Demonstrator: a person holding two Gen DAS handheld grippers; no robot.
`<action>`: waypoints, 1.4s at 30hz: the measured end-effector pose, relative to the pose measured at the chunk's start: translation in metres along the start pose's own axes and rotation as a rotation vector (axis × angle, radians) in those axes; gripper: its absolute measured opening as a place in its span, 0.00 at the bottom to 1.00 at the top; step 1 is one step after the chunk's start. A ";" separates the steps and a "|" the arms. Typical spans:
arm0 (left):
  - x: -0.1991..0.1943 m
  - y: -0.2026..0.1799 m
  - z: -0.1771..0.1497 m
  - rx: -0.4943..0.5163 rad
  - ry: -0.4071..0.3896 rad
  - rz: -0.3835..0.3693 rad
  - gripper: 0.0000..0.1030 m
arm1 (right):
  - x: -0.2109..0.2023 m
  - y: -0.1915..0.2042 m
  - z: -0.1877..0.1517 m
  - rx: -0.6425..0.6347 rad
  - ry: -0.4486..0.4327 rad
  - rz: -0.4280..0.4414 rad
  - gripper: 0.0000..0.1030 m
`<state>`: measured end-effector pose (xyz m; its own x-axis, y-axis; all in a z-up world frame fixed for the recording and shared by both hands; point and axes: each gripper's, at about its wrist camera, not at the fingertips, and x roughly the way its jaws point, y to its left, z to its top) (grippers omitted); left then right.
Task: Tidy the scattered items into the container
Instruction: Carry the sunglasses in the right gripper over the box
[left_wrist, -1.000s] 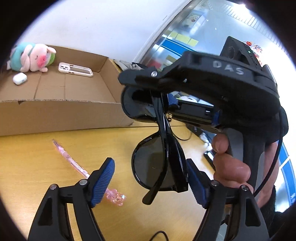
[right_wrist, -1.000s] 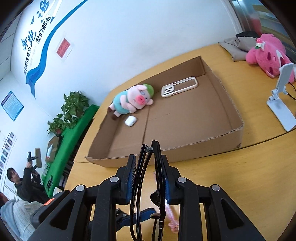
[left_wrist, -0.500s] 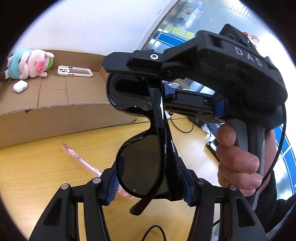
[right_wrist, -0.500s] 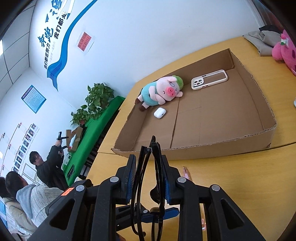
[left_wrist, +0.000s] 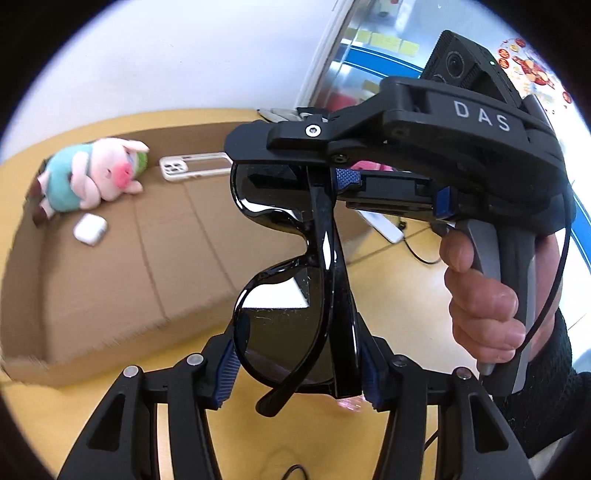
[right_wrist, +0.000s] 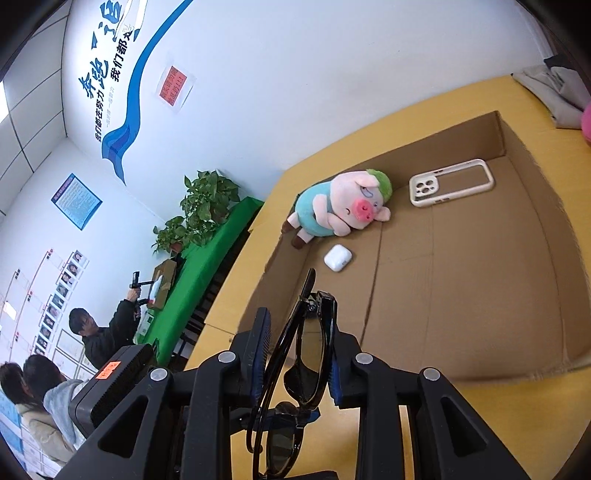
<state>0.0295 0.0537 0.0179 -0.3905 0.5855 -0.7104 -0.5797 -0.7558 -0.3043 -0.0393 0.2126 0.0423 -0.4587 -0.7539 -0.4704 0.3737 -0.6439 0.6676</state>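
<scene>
Black sunglasses (left_wrist: 295, 295) are held in the air between both grippers, in front of the open cardboard box (left_wrist: 110, 295). My left gripper (left_wrist: 297, 363) is shut on the lower lens. My right gripper (right_wrist: 297, 360) is shut on the other end of the sunglasses (right_wrist: 310, 354), and it appears from the side in the left wrist view (left_wrist: 424, 147). In the box (right_wrist: 480, 295) lie a pig plush (right_wrist: 343, 208), a white earbud case (right_wrist: 337, 257) and a white phone case (right_wrist: 450, 181). A little of a pink pen (left_wrist: 349, 404) shows under the glasses.
The box sits on a yellow wooden table (right_wrist: 498, 424). A grey cloth (right_wrist: 554, 92) lies at the far right corner. A cable (left_wrist: 417, 251) runs over the table on the right. People stand by a green table (right_wrist: 207, 258) at the left.
Both grippers have carried the sunglasses up and toward the box. My left gripper has closed from wide open onto the lower lens. The pink pen has slipped almost out of view.
</scene>
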 end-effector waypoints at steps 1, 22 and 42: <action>0.000 0.006 0.007 0.001 0.005 0.007 0.51 | 0.006 0.001 0.007 -0.002 0.002 0.003 0.28; 0.118 0.140 0.119 -0.161 0.276 0.026 0.51 | 0.151 -0.112 0.131 0.219 0.153 -0.040 0.29; 0.166 0.151 0.106 -0.223 0.398 0.090 0.52 | 0.190 -0.171 0.113 0.372 0.217 -0.134 0.32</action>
<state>-0.1988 0.0673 -0.0784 -0.1025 0.3895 -0.9153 -0.3715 -0.8686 -0.3280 -0.2815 0.1941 -0.0966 -0.2883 -0.7025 -0.6507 -0.0108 -0.6771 0.7358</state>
